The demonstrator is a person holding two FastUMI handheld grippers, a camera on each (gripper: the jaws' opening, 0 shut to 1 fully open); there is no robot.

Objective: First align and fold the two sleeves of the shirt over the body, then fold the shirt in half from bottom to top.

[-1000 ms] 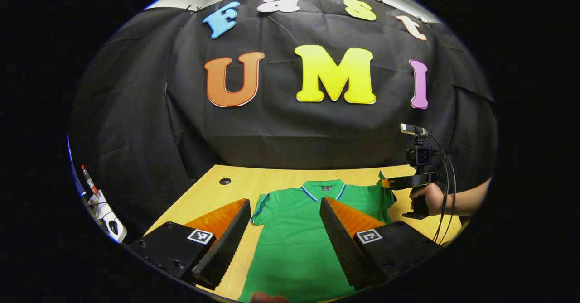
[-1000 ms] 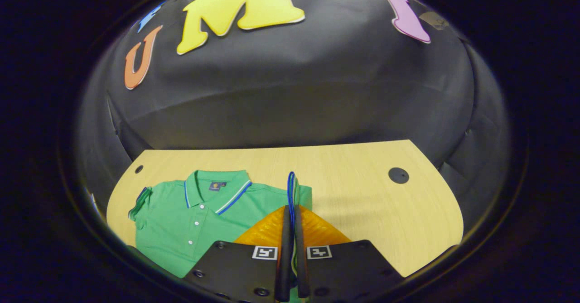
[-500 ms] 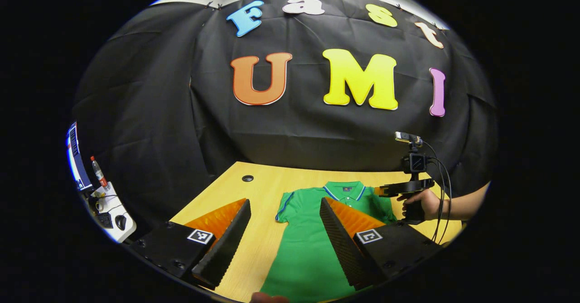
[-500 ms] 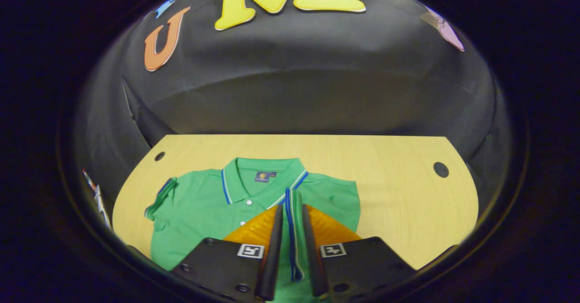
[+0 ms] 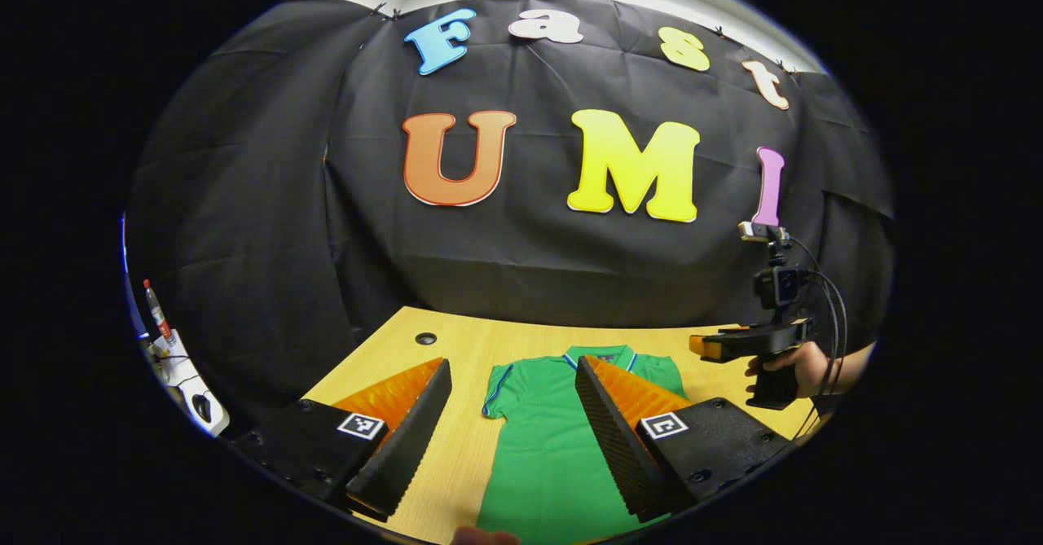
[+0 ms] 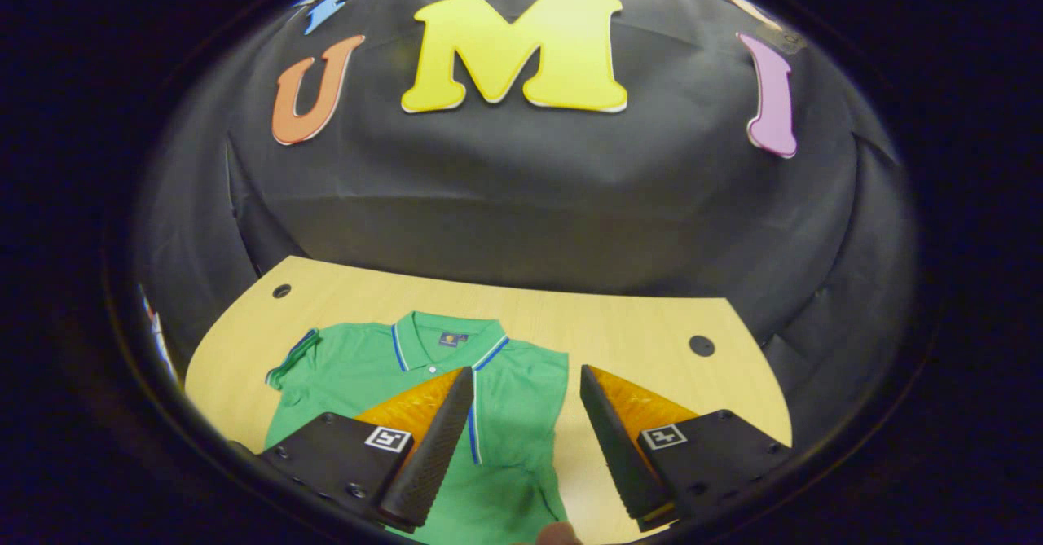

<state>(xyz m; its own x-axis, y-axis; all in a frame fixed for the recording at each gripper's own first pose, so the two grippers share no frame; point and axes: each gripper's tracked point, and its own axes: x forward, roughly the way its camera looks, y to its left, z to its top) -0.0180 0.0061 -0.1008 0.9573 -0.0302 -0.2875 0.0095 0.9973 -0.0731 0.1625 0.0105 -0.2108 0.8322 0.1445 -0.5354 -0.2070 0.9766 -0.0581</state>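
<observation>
On the desk [image 6: 652, 325] one sleeve [image 6: 477, 431] lies folded across the green shirt [image 6: 358, 374], both tools gaping and empty, so a sloppy grab at the other sleeve [image 5: 495, 382] could easily drag it crooked.

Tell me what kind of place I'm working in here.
Likely a recording booth, not a home: a black cloth wall backs a bare wooden table holding a green polo shirt, and a side desk carries a computer mouse.

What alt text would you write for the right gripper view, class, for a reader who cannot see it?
A green polo shirt lies flat on a wooden table, one sleeve folded over its body and the other sleeve spread out. The right gripper hangs open above the folded side, holding nothing.
</observation>
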